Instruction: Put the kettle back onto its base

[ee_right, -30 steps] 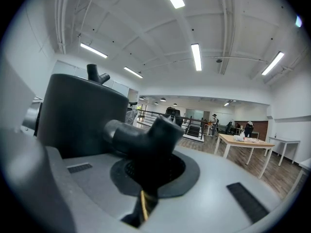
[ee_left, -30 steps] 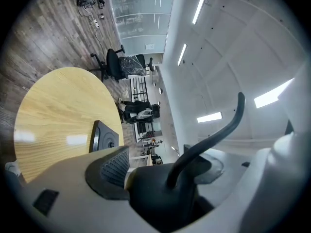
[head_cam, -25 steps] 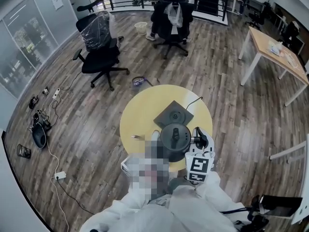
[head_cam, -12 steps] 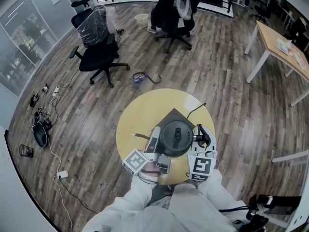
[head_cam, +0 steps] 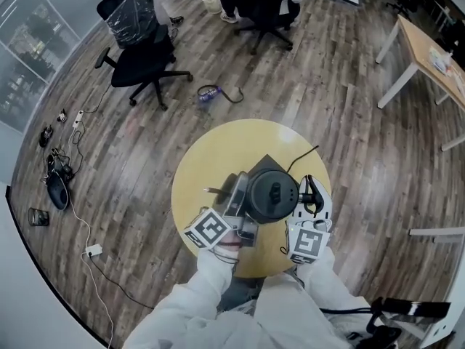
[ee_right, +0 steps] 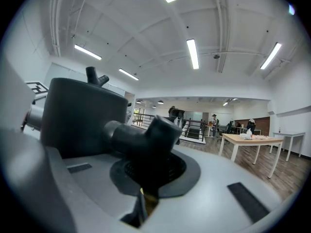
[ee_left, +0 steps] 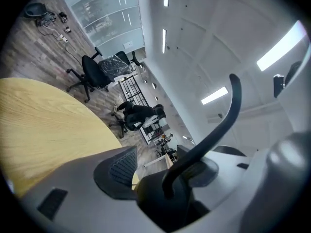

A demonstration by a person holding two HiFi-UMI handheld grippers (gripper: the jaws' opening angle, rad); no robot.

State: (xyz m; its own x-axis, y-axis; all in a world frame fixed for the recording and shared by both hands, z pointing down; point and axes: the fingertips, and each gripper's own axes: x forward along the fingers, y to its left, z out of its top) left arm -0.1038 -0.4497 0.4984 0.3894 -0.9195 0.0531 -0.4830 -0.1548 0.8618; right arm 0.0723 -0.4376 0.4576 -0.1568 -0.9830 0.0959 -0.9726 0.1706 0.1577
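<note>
Kettle [head_cam: 272,193]: matte black, round, knobbed lid; sits directly over the square dark base [head_cam: 256,167] on a round yellow wood-grain table [head_cam: 211,158]. Right gripper [head_cam: 310,198] is clamped on the kettle's handle. Left gripper [head_cam: 237,193] is closed on a dark curved part at the kettle's left side.

The room is bright and the light is even. It comes from long strip lights [ee_right: 193,53] on the white ceiling [ee_right: 146,28]. In the left gripper view 1 strip light [ee_left: 283,45] glows so hard that it turns to plain white. In the head view the yellow counter [head_cam: 211,158] is well lit, and the shadows on the wood floor [head_cam: 145,158] are faint and soft. All 3 pictures bend at the edges like a fish eye, and the 2 gripper views go dark in the corners. Up close the black kettle [ee_right: 80,115] looks huge and a bit fuzzy, and the far room looks sharper
</note>
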